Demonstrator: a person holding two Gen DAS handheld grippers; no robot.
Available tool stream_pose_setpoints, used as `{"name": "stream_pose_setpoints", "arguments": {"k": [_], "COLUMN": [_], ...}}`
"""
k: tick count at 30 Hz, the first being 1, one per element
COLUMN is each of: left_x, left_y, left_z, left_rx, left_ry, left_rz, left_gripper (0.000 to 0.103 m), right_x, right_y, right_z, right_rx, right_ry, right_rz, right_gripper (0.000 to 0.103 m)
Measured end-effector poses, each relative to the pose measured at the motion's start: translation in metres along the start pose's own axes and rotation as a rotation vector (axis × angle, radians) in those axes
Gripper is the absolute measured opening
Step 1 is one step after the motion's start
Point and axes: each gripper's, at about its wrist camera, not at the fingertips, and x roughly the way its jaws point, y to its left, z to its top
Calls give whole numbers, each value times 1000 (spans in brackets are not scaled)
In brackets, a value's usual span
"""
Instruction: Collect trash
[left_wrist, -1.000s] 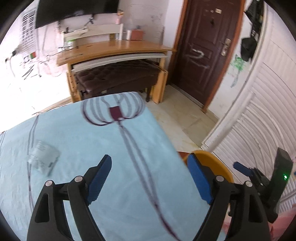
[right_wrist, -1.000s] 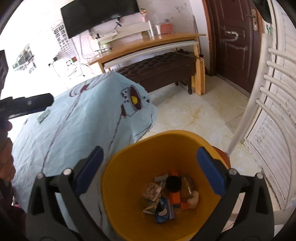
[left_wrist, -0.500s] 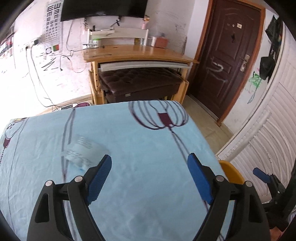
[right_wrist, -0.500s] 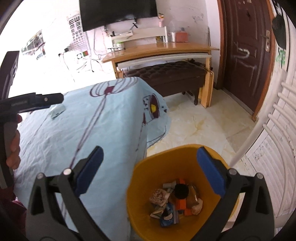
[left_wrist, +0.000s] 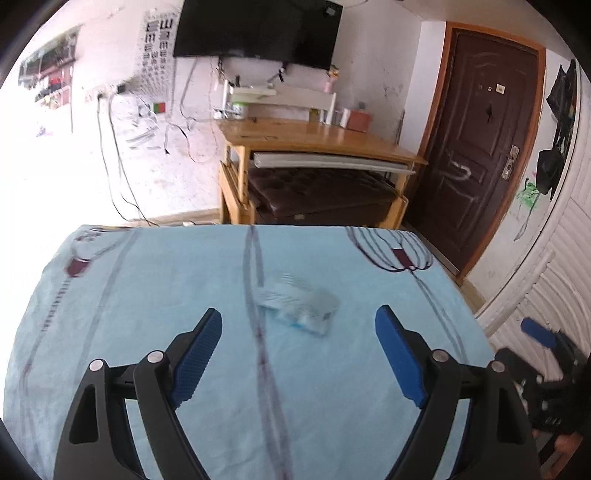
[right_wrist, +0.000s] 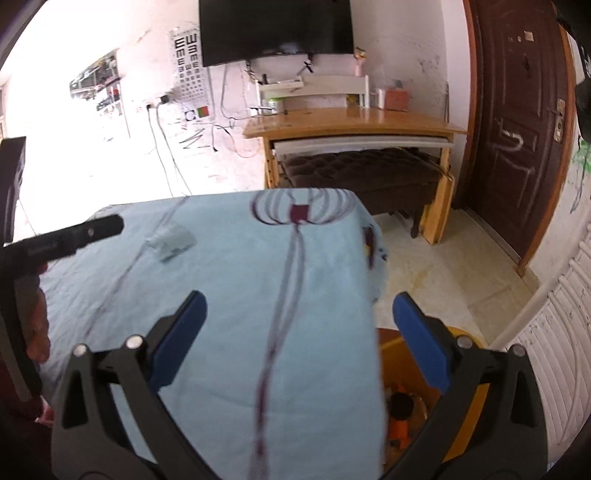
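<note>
Left gripper (left_wrist: 298, 338) gapes wide and empty; I see the crumpled clear wrapper (left_wrist: 300, 308) on the tabletop (left_wrist: 147, 280) just beyond it, probably light and flimsy, best pinched across its middle. Right gripper (right_wrist: 298, 332) gapes empty too.

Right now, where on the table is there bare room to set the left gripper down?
Most of the blue cloth is bare: left of the wrapper to the edge, and in front of it between the open left gripper fingers. Only the wrapper occupies it.
</note>
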Motion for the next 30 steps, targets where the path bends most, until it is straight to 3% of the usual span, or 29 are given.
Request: {"name": "stream_pose_setpoints", "arguments": {"k": [15, 23, 30], "left_x": [-85, -100, -105], "left_y": [55, 59, 53], "left_z": [-32, -46, -56], "left_rx": [26, 45, 74], "left_ry": [-200, -194, -188], "left_rz": [80, 44, 24], "left_gripper": [86, 88, 88], "right_x": [-26, -37, -44], "right_y": [86, 105, 98], "right_z": [-6, -14, -18], "right_rx": [-127, -153, -106], "right_ry": [-113, -139, -176], "right_rz": [-15, -30, -36], "right_gripper": [97, 97, 97]}}
